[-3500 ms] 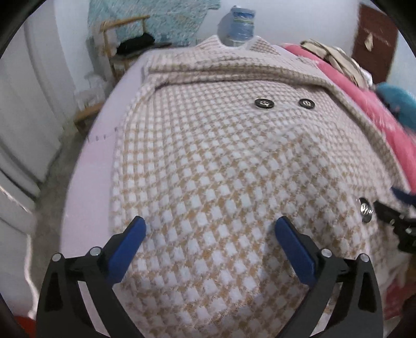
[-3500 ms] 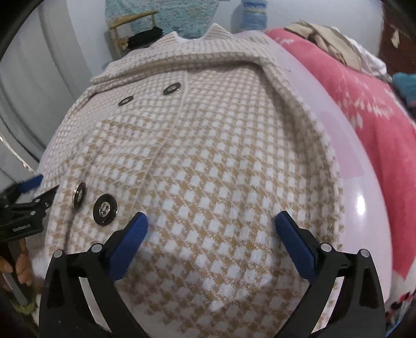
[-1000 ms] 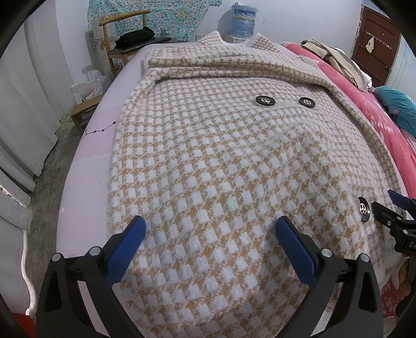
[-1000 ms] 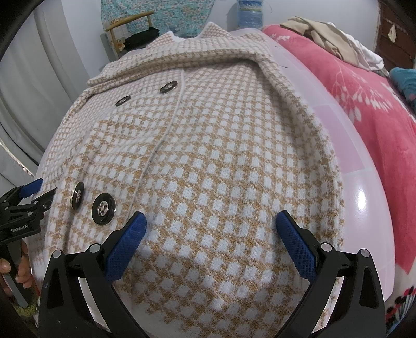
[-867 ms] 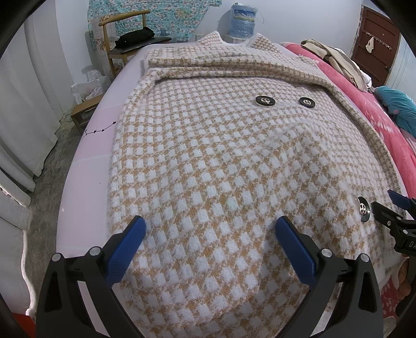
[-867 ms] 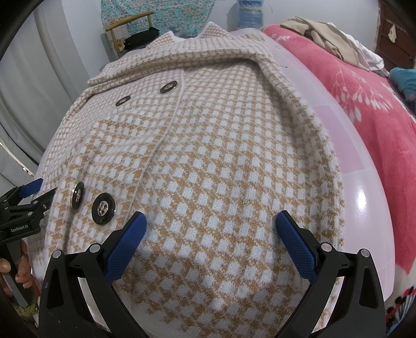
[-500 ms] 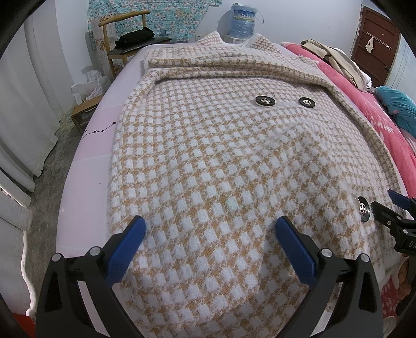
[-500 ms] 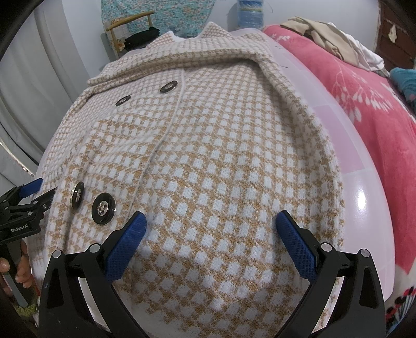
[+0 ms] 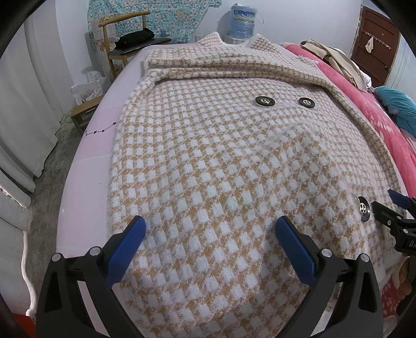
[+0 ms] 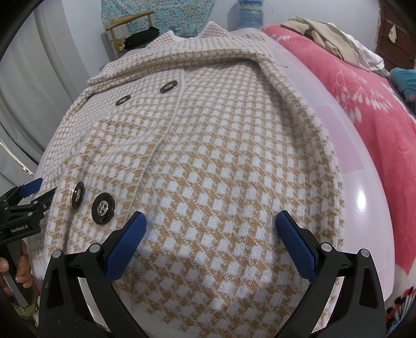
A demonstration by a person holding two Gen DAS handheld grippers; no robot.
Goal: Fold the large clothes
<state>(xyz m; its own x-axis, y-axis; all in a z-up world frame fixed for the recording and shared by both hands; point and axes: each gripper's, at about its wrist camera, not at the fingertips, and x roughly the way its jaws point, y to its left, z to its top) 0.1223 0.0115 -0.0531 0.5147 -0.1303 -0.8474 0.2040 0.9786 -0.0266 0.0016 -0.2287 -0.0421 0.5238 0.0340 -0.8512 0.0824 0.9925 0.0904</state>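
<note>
A large tan-and-white checked coat lies flat on a pale pink table, buttons up, with both sleeves folded across its top. It also fills the right wrist view. My left gripper is open, its blue pads just above the coat's near hem on the left side. My right gripper is open over the hem on the right side. Each gripper shows at the edge of the other's view: the right one, the left one.
A pink flowered blanket with a pile of clothes lies to the right. A wooden chair with a black bag, a water bottle and white curtains stand behind and to the left.
</note>
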